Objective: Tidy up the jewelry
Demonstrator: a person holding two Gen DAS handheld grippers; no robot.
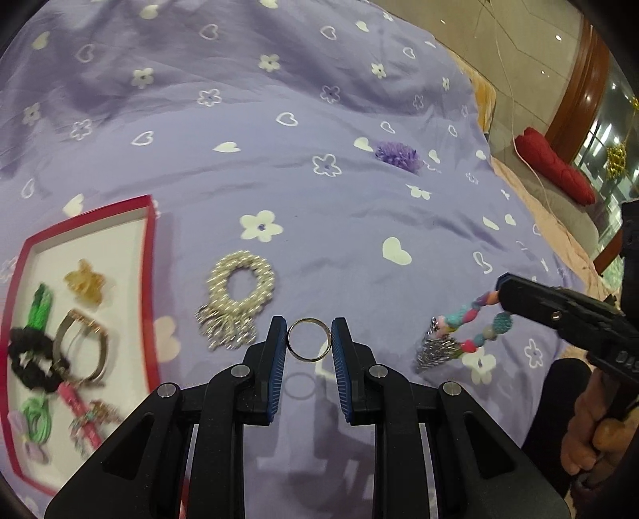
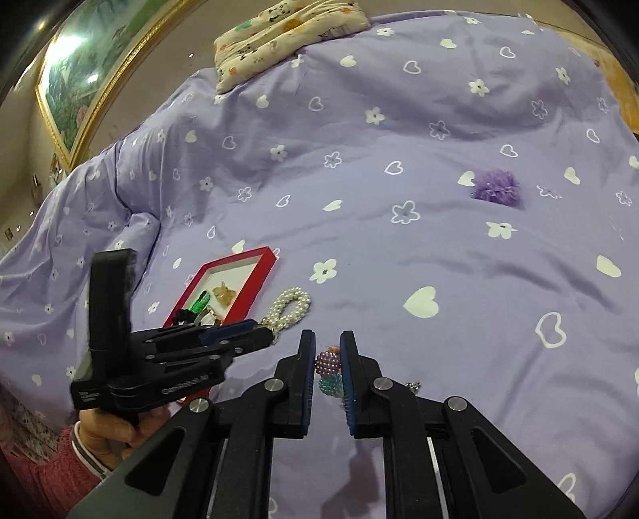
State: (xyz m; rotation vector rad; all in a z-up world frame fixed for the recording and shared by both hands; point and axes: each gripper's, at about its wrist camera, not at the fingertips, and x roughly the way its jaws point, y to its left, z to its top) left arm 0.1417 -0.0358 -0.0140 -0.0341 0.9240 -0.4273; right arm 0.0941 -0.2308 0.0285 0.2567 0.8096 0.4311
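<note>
My left gripper is shut on a thin silver ring, lifted above the purple bedspread with its shadow below. Left of it lies a pearl bracelet with silver tassels. A red-rimmed box at the left holds hair ties, a bangle, a clip and other pieces. My right gripper is shut on a colourful beaded bracelet. In the left wrist view that beaded bracelet hangs from the right gripper, its silver tassel touching the bedspread.
A purple pom-pom hair piece lies farther back on the purple bedspread. A patterned pillow sits at the head of the bed. The bed's right edge drops to a floor with a red cushion.
</note>
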